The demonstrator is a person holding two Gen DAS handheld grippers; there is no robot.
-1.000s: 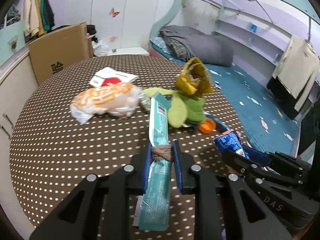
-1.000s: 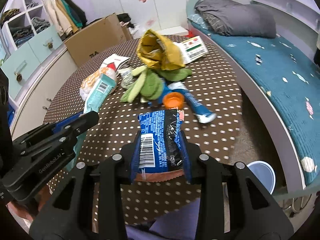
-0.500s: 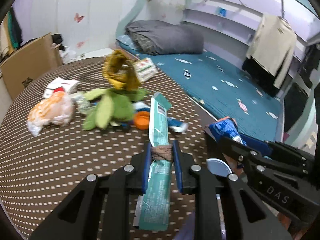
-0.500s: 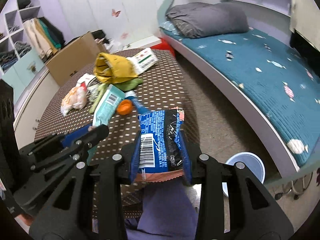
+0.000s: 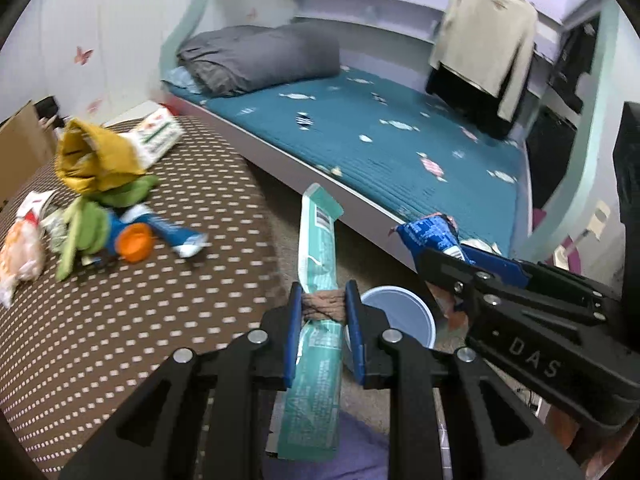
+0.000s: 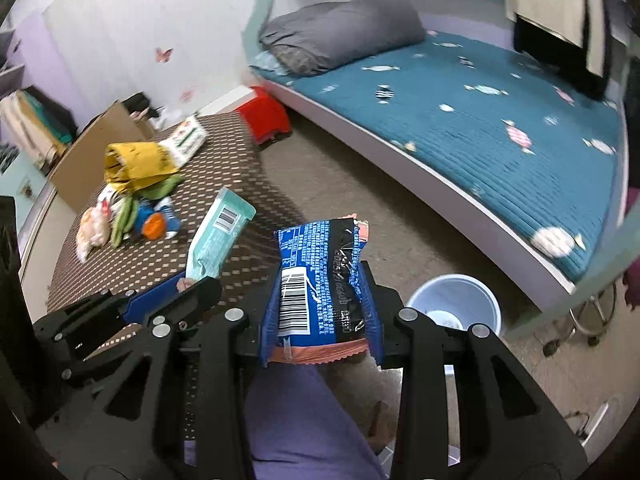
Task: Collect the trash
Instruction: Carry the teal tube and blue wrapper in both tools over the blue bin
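Observation:
My left gripper (image 5: 323,300) is shut on a long teal wrapper (image 5: 318,248), held in the air past the table's edge. The teal wrapper also shows in the right wrist view (image 6: 216,240). My right gripper (image 6: 320,280) is shut on a blue snack packet (image 6: 320,272), held above the floor; the packet also shows in the left wrist view (image 5: 430,234). A light blue bin (image 6: 456,304) stands on the floor below and right of the right gripper; in the left wrist view the bin (image 5: 400,312) lies just beyond the left fingers. More trash (image 5: 100,200) lies on the dotted brown table (image 5: 140,320).
On the table lie a yellow bag (image 6: 132,164), green wrappers (image 5: 84,224), an orange cap (image 5: 134,242), a bread bag (image 5: 20,252) and a printed box (image 5: 156,136). A bed with a teal cover (image 6: 480,120) lies to the right. A red stool (image 6: 264,120) stands by the bed.
Both grippers have swung right, away from the table and out over the floor, each still holding its wrapper. The bin has come closer in both views.

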